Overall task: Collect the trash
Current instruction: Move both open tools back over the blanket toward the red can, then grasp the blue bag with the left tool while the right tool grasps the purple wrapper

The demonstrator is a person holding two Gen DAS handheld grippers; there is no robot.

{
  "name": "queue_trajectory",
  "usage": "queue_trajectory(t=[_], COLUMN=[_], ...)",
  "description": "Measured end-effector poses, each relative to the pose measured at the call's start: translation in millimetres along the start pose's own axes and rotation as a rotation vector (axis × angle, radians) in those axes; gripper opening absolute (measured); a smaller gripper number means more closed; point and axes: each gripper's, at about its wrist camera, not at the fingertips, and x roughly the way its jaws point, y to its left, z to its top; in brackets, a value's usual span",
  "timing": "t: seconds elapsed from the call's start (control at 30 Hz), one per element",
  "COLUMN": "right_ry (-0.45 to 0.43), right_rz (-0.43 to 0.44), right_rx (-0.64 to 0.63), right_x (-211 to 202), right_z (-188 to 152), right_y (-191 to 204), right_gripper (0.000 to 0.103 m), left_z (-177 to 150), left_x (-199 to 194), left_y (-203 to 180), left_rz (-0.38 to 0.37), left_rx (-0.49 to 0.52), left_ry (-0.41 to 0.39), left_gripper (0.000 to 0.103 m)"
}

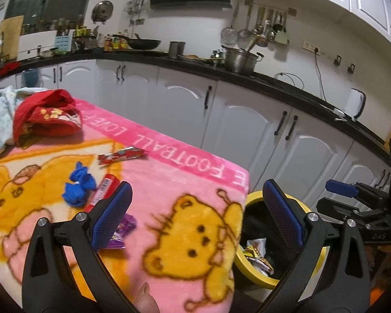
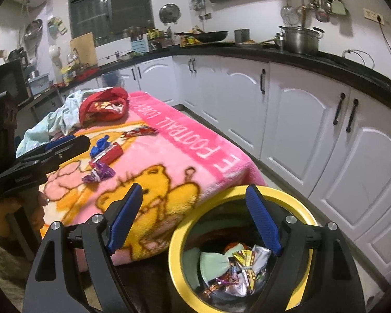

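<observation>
- Both empty: left gripper (image 1: 196, 214) spread wide over the pink blanket (image 1: 185, 182); right gripper (image 2: 195, 221) spread too, over the yellow-rimmed bin (image 2: 177, 255).
- The bin sits just beside the desk edge and already holds wrappers.
- Trash left on the blanket: purple wrapper (image 2: 98, 173) nearest, red tube (image 2: 112, 153) touching the blue crumple (image 2: 99, 143), red wrapper (image 2: 140, 131) farther back.
- Likely next step: pick the purple wrapper with the left gripper.
- Come in low, pads straddling the wrapper, and pinch the foil only, since the blanket pile will snag.
- Leave the red garment (image 2: 104, 104) and the pale cloth (image 2: 62, 117): not trash, I'd say.
</observation>
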Motion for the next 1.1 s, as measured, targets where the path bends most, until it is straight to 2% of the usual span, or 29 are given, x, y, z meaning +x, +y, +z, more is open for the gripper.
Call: queue_trajectory(t=[0.67,1.1], right_ry=[0.015,0.058], right_rz=[0.091,0.175], right_rx=[-0.094,-0.17], right_x=[26,61], right_z=[29,39], right_y=[60,111], right_gripper=[0.079,0.079], left_z=[9,14], left_x=[-26,-28], left_y=[70,114], left_rz=[0.111,0.189], left_rx=[-0.081,-0.112], left_ry=[-0.055,-0.053], left_gripper=[0.092,0.092])
